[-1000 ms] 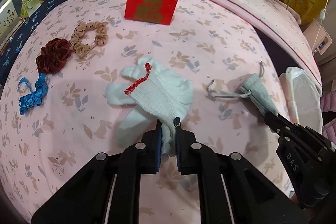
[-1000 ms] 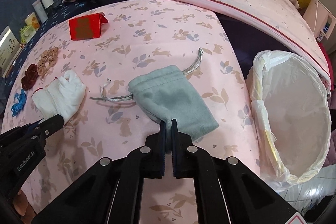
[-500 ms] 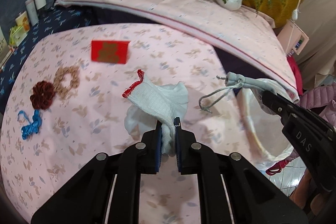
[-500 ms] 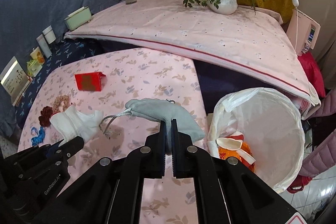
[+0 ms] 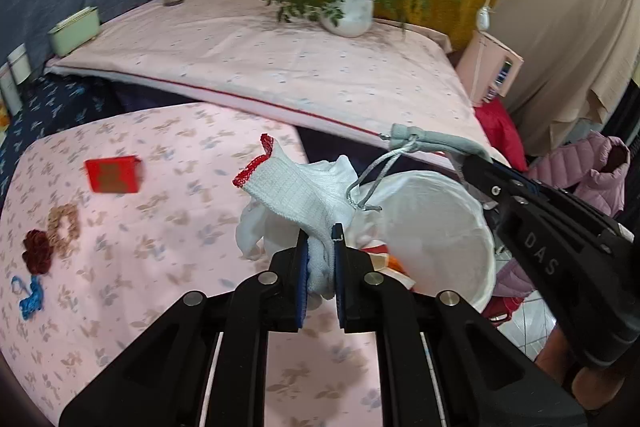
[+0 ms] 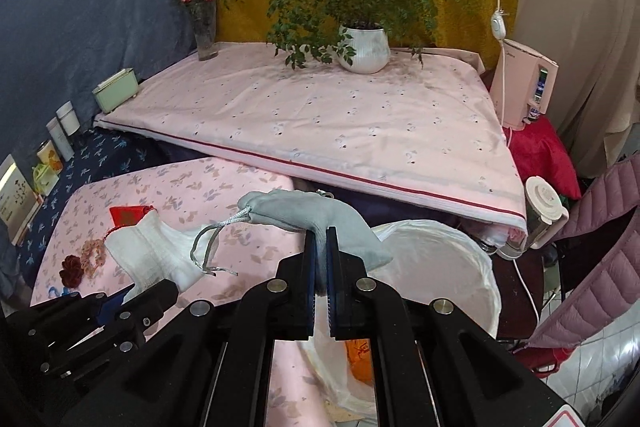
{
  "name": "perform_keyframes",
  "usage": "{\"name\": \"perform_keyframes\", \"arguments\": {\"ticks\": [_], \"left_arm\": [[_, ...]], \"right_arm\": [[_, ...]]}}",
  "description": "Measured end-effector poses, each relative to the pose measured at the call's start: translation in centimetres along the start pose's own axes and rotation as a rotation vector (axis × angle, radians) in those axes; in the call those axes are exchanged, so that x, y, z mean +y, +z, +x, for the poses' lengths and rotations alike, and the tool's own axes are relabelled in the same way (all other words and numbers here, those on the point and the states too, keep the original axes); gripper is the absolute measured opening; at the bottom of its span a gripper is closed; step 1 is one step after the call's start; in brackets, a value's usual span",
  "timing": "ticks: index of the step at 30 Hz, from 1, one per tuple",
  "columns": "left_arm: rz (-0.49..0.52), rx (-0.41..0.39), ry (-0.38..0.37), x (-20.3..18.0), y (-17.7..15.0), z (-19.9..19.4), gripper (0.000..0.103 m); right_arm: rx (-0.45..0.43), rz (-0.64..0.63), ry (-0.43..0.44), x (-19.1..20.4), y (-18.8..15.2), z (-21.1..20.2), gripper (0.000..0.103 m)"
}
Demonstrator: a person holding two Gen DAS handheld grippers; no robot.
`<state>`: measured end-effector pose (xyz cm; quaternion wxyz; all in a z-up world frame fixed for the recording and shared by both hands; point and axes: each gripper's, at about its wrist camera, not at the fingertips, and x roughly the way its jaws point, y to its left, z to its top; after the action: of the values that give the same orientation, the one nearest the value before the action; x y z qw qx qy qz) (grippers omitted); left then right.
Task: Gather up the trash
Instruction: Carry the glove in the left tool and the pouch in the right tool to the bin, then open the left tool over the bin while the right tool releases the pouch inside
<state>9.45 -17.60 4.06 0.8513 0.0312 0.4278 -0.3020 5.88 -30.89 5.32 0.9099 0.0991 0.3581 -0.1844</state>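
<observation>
My left gripper (image 5: 321, 239) is shut on a white knit glove (image 5: 292, 191) with a red cuff edge, lifted above the pink floral table (image 5: 120, 267) near its right edge. My right gripper (image 6: 321, 233) is shut on a grey drawstring pouch (image 6: 304, 213), held in the air with its cords dangling. A white-lined trash bin (image 6: 448, 267) stands just right of the table, below and beyond the pouch; orange and white scraps lie inside. In the left wrist view the pouch (image 5: 436, 143) and right gripper (image 5: 466, 165) hang over the bin (image 5: 440, 223). The right wrist view shows the glove (image 6: 156, 251) at left.
On the table lie a red card (image 5: 114, 174), a tan scrunchie (image 5: 64, 231), a dark red scrunchie (image 5: 37, 251) and a blue ribbon (image 5: 30, 297). A second pink-covered surface (image 6: 320, 123) behind carries a potted plant (image 6: 364, 49) and a vase (image 6: 205, 35). A pink jacket (image 6: 592, 239) hangs at right.
Both grippers rose from the table and swung right toward the bin, carrying the glove and the pouch off the cloth. The bin came into fuller view in both wrist views.
</observation>
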Motion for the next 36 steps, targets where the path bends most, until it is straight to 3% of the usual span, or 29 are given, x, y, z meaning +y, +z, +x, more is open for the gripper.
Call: {"name": "perform_keyframes", "arguments": {"ticks": [6, 13, 14, 16, 17, 18, 19, 22, 36], "left_arm": [[0.064, 0.014, -0.054, -4.1, 0.7, 1.4, 0.01], [0.086, 0.044, -0.1, -6.2, 0.6, 3.1, 0.013], [0.083, 0.038, -0.102, -6.3, 0.5, 3.2, 0.015], [0.081, 0.024, -0.084, -6.4, 0.4, 3.1, 0.036], [0.076, 0.015, -0.073, -6.3, 0.4, 3.0, 0.052], [0.068, 0.001, -0.061, -6.2, 0.4, 2.9, 0.058], [0.066, -0.007, -0.054, -6.1, 0.3, 2.8, 0.058], [0.065, -0.003, -0.045, -5.7, 0.5, 2.7, 0.058], [-0.003, 0.005, 0.009, -2.1, 0.0, 2.3, 0.058]], "right_arm": [[0.001, 0.05, -0.037, -3.8, 0.0, -0.2, 0.004], [0.01, 0.092, -0.077, -6.6, -0.5, 0.3, 0.005], [0.009, 0.097, -0.083, -6.9, -0.5, 0.4, 0.005], [0.003, 0.111, -0.09, -7.2, -0.7, 0.3, 0.01], [0.002, 0.118, -0.091, -7.4, -0.7, 0.3, 0.012], [0.0, 0.122, -0.091, -7.5, -0.7, 0.3, 0.017], [-0.006, 0.125, -0.093, -7.5, -0.7, 0.2, 0.025], [-0.019, 0.125, -0.093, -7.5, -0.7, -0.1, 0.035], [-0.018, 0.08, -0.066, -4.8, -0.9, -0.5, 0.039]]}}
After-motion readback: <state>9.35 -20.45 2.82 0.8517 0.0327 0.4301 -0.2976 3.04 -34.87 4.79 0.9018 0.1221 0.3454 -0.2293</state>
